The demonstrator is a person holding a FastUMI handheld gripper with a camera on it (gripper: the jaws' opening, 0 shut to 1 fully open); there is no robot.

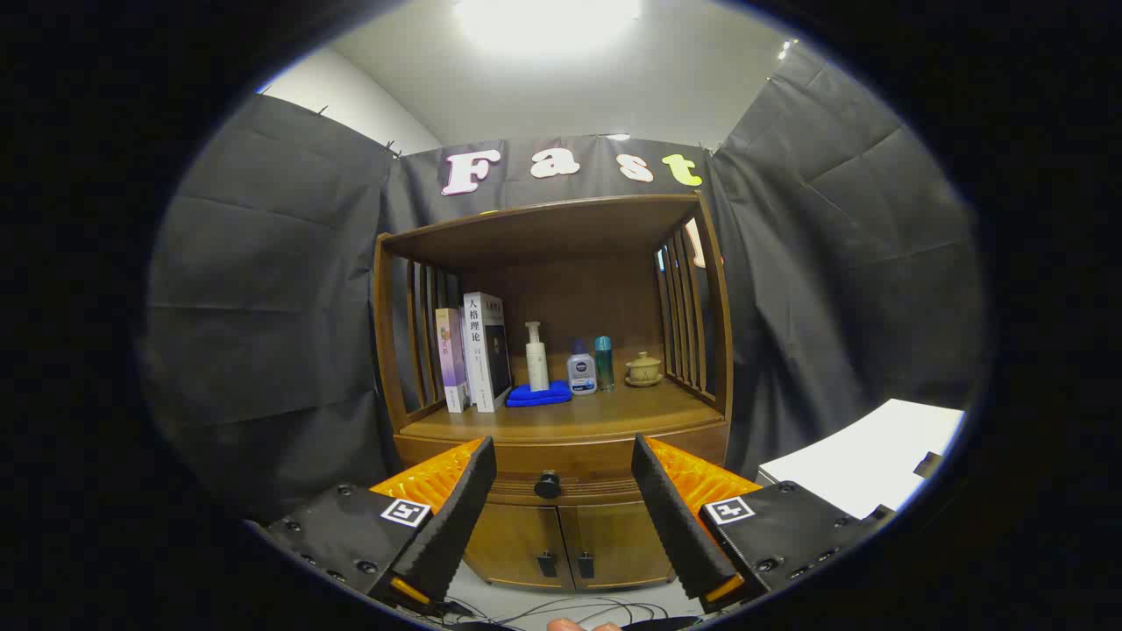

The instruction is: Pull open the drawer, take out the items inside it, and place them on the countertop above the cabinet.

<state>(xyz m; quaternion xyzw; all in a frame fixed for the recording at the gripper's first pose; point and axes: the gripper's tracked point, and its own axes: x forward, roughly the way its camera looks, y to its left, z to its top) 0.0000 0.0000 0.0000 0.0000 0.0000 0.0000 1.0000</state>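
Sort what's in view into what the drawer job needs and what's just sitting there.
Job:
- drawer, shut
- its black knob, beyond the fingers
- countertop
- gripper, open, holding nothing

Lying about:
- books
- white pump bottle on blue cloth
- small white bottle
- teal bottle
- lidded cup
- cabinet doors
- cables

Brown wooden cabinet (pixel 561 438), blue cloth (pixel 537 395) (black drawer knob (pixel 548 484))
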